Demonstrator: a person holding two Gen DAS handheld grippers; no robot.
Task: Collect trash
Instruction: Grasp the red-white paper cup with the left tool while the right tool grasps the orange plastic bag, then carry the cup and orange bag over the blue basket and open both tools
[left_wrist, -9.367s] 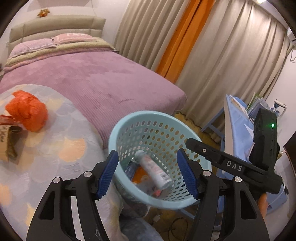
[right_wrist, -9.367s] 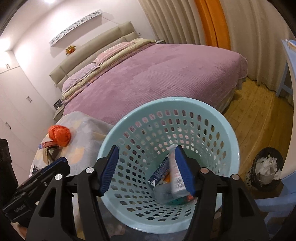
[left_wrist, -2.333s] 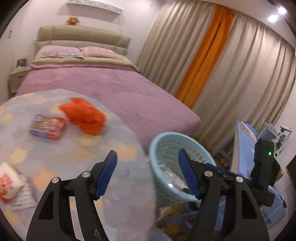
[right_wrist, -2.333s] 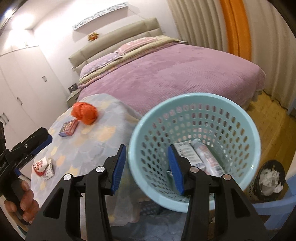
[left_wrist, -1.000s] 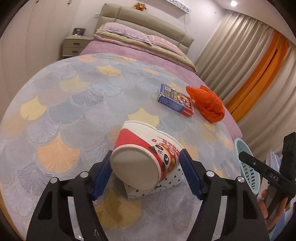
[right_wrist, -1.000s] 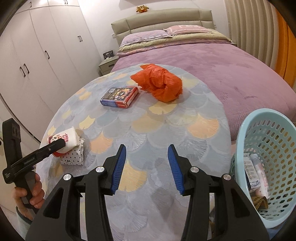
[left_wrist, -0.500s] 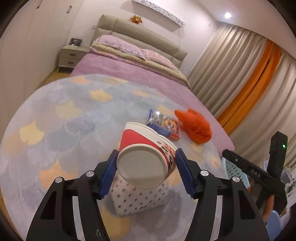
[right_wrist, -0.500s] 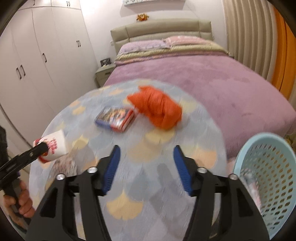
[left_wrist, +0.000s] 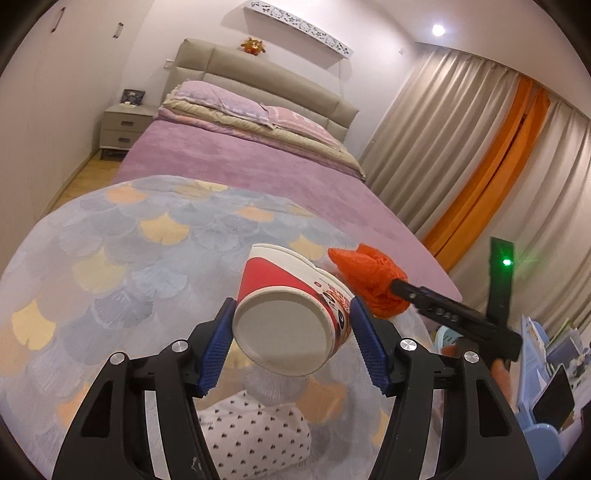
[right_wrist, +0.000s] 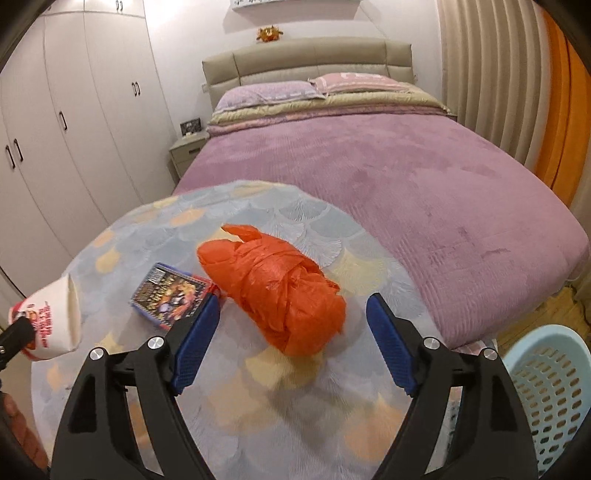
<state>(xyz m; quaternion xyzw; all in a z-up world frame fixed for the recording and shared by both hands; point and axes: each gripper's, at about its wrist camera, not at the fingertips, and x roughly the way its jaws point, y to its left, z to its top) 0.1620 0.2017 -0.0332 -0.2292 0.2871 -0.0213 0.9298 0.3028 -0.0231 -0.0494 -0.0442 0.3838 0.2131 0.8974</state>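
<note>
My left gripper (left_wrist: 291, 345) is shut on a red and white paper cup (left_wrist: 291, 314), held tilted above the round table (left_wrist: 122, 266); the cup also shows at the left of the right wrist view (right_wrist: 55, 317). A white dotted paper bag (left_wrist: 255, 435) lies on the table under the cup. My right gripper (right_wrist: 293, 345) is open and empty, its fingers either side of a crumpled orange plastic bag (right_wrist: 277, 291). A blue printed box (right_wrist: 170, 295) lies just left of the bag. The light blue basket (right_wrist: 546, 391) stands off the table's right edge.
A bed with a purple cover (right_wrist: 388, 173) lies beyond the table. White wardrobes (right_wrist: 55, 129) stand at the left. Curtains (left_wrist: 480, 177) hang at the right. A blue desk with clutter (left_wrist: 550, 354) is at the far right.
My left gripper has lifted the paper cup off the dotted bag and raised it. My right gripper has moved forward to the orange bag, which now lies between its open fingers.
</note>
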